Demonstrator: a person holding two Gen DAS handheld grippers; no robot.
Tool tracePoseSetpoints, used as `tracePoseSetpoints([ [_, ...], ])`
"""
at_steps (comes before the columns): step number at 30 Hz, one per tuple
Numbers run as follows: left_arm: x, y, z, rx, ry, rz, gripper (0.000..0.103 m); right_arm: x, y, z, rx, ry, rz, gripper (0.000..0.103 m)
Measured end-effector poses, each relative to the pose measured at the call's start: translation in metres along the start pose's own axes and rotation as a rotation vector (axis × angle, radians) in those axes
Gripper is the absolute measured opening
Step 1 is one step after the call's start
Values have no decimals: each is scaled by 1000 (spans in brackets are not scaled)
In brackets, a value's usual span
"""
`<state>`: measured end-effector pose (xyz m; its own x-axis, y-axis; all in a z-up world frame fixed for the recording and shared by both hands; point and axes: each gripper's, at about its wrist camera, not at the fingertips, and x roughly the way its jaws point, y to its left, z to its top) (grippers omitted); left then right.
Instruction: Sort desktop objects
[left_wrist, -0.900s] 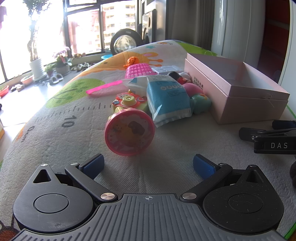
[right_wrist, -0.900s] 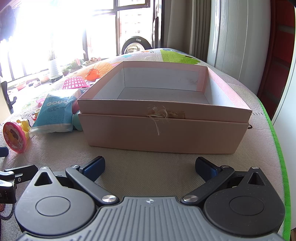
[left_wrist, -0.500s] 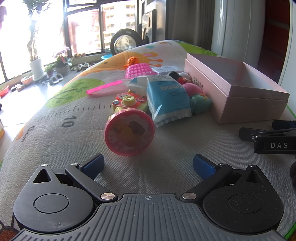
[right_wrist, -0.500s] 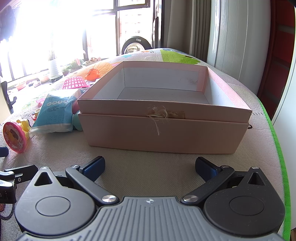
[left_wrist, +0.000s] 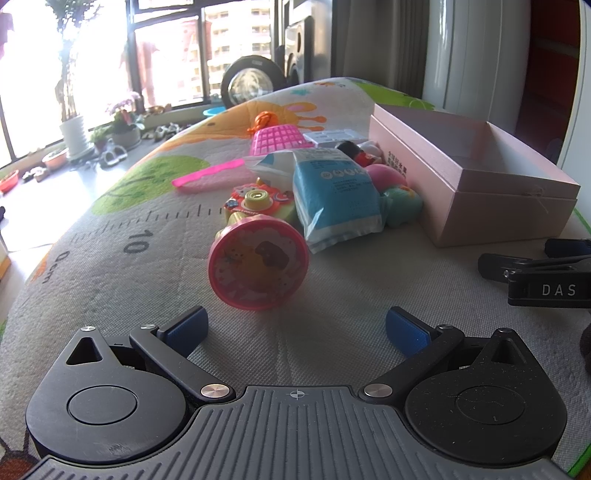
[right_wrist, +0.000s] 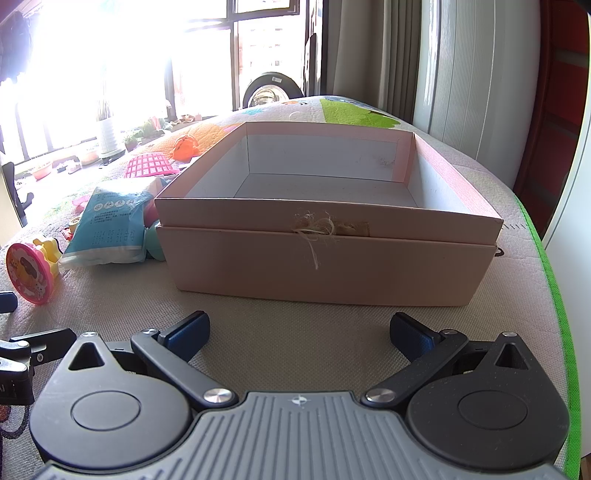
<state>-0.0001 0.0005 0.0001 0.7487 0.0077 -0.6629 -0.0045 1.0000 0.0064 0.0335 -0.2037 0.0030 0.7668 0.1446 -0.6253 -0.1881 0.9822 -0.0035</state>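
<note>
Table (left_wrist: 110, 280) under printed play mat, sunlit window (left_wrist: 166, 55) behind. Left tool (left_wrist: 295, 325) and right tool (right_wrist: 299, 328): wide apart, holding nothing, off pink box (right_wrist: 332, 266).

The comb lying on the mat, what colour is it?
The comb is bright pink. It shows best in the left wrist view.

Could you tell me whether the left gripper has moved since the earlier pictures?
No. The left gripper sits open, framed against the pink box exactly as before.
</note>
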Motion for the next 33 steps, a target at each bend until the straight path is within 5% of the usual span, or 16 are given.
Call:
tracePoseSetpoints([
  [18,-5,7,1,10,13,-40,103,-22,8,-11,26,82,-37,103],
  [29,-14,13,14,29,-54,-25,103,-30,6,-15,15,104,-22,103],
  [33,-20,13,25,55,-98,-15,103,-36,6,-11,-38,162,67,103],
])
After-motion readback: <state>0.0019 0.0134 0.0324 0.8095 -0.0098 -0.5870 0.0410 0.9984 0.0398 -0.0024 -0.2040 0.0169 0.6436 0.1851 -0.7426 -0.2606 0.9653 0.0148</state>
